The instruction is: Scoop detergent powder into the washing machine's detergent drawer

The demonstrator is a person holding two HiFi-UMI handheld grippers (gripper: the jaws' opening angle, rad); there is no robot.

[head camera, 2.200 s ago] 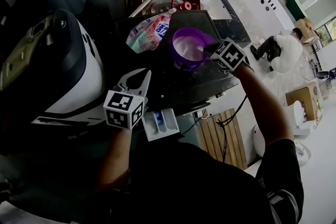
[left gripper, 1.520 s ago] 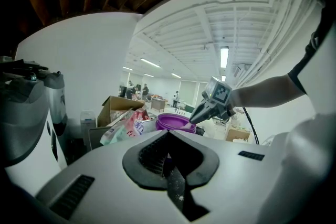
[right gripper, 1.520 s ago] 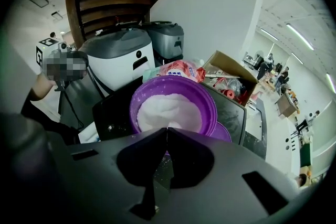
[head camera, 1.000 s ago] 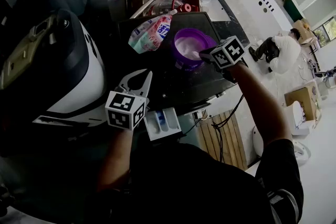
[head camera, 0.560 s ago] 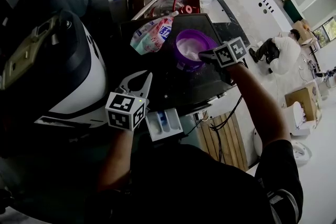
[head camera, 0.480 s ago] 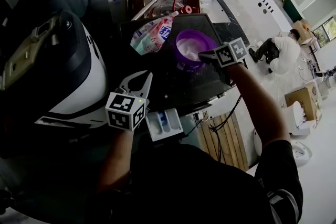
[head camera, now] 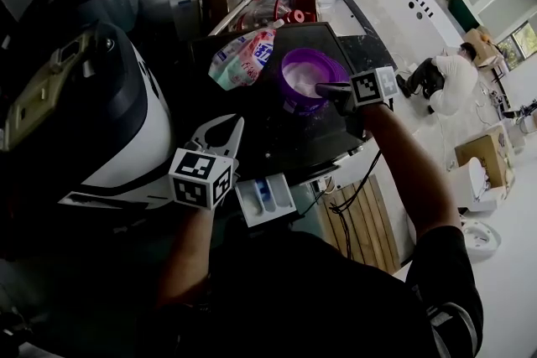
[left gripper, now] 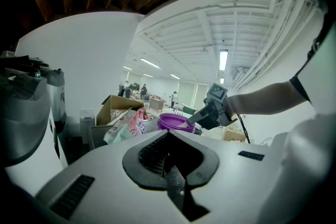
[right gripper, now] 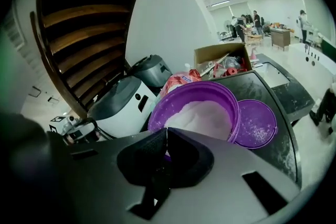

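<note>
White-and-dark washing machine (head camera: 126, 121) left of the dark countertop (head camera: 277, 138). Round purple plastic tub (head camera: 295, 63) of white detergent powder (right gripper: 202, 115) on it, lid (right gripper: 257, 123) beside. White detergent drawer (head camera: 264, 199) pulled out by my left gripper (left gripper: 168, 132), jaws clenched, empty. My right gripper (right gripper: 164, 131) at the tub rim, clamped on a small purple scoop (right gripper: 166, 157).

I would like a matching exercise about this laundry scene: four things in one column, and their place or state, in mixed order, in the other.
Things:
1. purple tub
2. purple lid
3. detergent drawer
4. scoop

Places or states:
A. lies flat on the dark top, beside the tub
B. holds white powder
C. open, next to the left gripper
D. held by the right gripper

Pairs: 1-B, 2-A, 3-C, 4-D
</note>
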